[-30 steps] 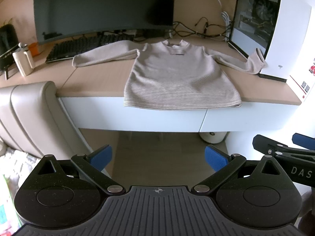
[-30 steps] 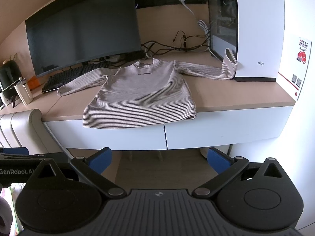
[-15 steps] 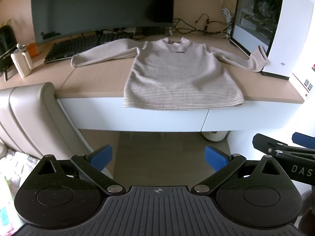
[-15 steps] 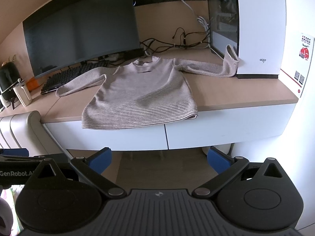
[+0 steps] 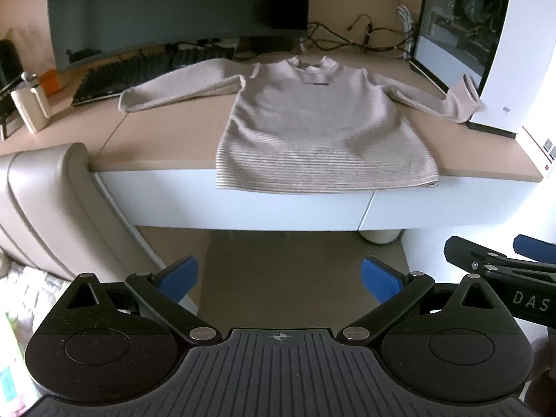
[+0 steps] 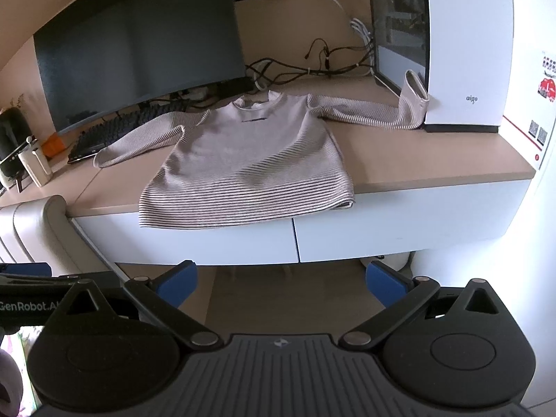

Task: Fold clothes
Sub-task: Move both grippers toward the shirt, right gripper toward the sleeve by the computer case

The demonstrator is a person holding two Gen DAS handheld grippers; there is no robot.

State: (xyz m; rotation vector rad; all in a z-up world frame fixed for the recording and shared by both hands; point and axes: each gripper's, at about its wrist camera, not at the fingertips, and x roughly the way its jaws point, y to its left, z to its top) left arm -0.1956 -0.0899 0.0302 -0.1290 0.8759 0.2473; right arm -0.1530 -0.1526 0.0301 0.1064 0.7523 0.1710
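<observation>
A beige striped sweater (image 5: 312,132) lies flat on the desk (image 5: 156,142), hem at the front edge, sleeves spread out. It also shows in the right wrist view (image 6: 243,163). Its right sleeve cuff (image 6: 415,104) leans up against the white PC case (image 6: 465,45). My left gripper (image 5: 279,278) is open and empty, held low in front of the desk. My right gripper (image 6: 281,279) is open and empty, beside the left one.
A dark curved monitor (image 5: 173,10), a keyboard (image 5: 132,73) under the left sleeve and tangled cables (image 5: 347,38) stand at the back. A grey chair back (image 5: 52,201) is at the left. A white cup (image 5: 31,107) stands at the far left.
Both grippers have moved a little closer to the desk; the sweater looks larger. The sweater has not moved and both grippers stay open.
</observation>
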